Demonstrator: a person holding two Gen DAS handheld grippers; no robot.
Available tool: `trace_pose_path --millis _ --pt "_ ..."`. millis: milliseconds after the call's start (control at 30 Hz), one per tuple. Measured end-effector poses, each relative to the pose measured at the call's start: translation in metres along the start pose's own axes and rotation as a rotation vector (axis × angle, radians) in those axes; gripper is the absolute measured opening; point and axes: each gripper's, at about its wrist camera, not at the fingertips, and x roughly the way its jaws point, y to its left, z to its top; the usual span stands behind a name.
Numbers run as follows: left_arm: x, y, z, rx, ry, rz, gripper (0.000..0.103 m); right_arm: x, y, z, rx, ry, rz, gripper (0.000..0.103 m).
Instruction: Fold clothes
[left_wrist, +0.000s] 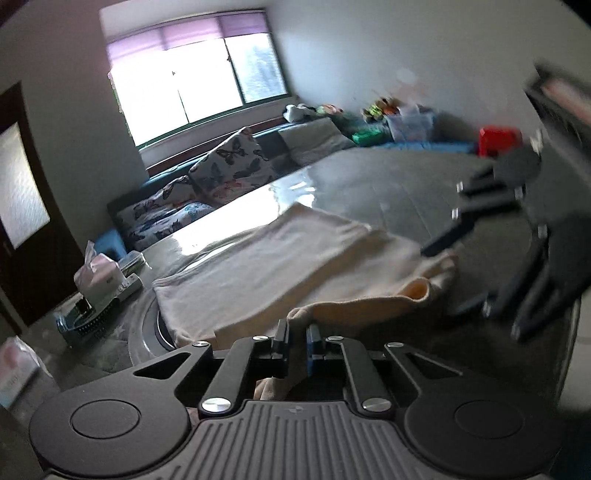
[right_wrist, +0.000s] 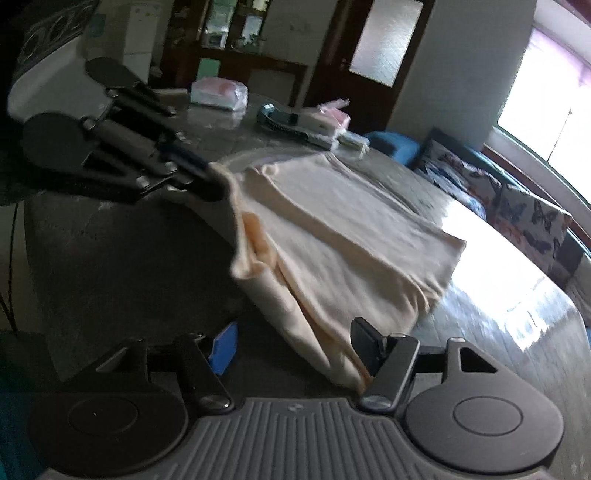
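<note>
Two grippers work a cream garment (right_wrist: 343, 236): my left gripper (left_wrist: 297, 341) clamps its corner at six o'clock, my right gripper (right_wrist: 295, 349) gapes empty, so next I would carry this fold across.

A big window (left_wrist: 195, 77) is letting in bright light, and a purple blind (left_wrist: 192, 31) is hanging across its top. Under the window a long sofa (left_wrist: 280, 147) is sitting, and butterfly cushions (left_wrist: 231, 162) are leaning on it. Toys and a clear box (left_wrist: 410, 120) are piling up at the far end, near something red (left_wrist: 498, 140). The shiny grey bench (left_wrist: 369, 177) is shining in the light. A tissue pack (left_wrist: 98, 273) is standing near its edge, next to a dark basket (left_wrist: 79, 321). A brown door with a frosted pane (right_wrist: 384, 40) is standing closed behind the bench.
</note>
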Motion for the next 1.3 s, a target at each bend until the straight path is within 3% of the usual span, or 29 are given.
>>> trace_pose_path --millis 100,200,267,367,467,733,867,933,1133,1300 --pt "0.004 0.007 0.005 -0.03 0.001 0.0 0.009 0.013 -0.002 0.009 0.003 -0.017 0.005 0.059" --pt "0.009 0.01 0.005 -0.049 0.016 0.007 0.009 0.025 -0.011 0.017 0.062 -0.014 0.044 0.044" --pt "0.008 0.01 0.001 -0.053 0.02 0.008 0.012 0.03 -0.018 0.021 0.103 -0.014 0.065 0.029" --pt "-0.001 0.007 -0.009 -0.025 0.018 0.021 0.02 0.031 -0.029 0.025 0.169 -0.019 0.086 0.021" --pt "-0.008 0.003 -0.022 0.01 0.031 0.049 0.021 0.032 -0.038 0.03 0.223 -0.028 0.1 0.018" --pt "-0.005 -0.005 -0.042 0.108 0.056 0.12 0.023 0.029 -0.039 0.034 0.226 -0.047 0.083 0.016" --pt "-0.002 -0.01 -0.048 0.167 0.054 0.132 0.015 0.026 -0.035 0.031 0.24 -0.069 0.072 0.013" --pt "-0.006 -0.01 -0.048 0.152 0.054 0.117 0.006 0.022 -0.033 0.029 0.244 -0.084 0.065 0.011" --pt "-0.031 -0.002 -0.036 0.064 0.012 0.096 0.004 0.004 -0.028 0.028 0.242 -0.127 0.052 0.011" --pt "-0.06 -0.005 -0.03 0.057 -0.009 0.081 0.004 -0.024 -0.02 0.029 0.204 -0.154 0.062 0.01"
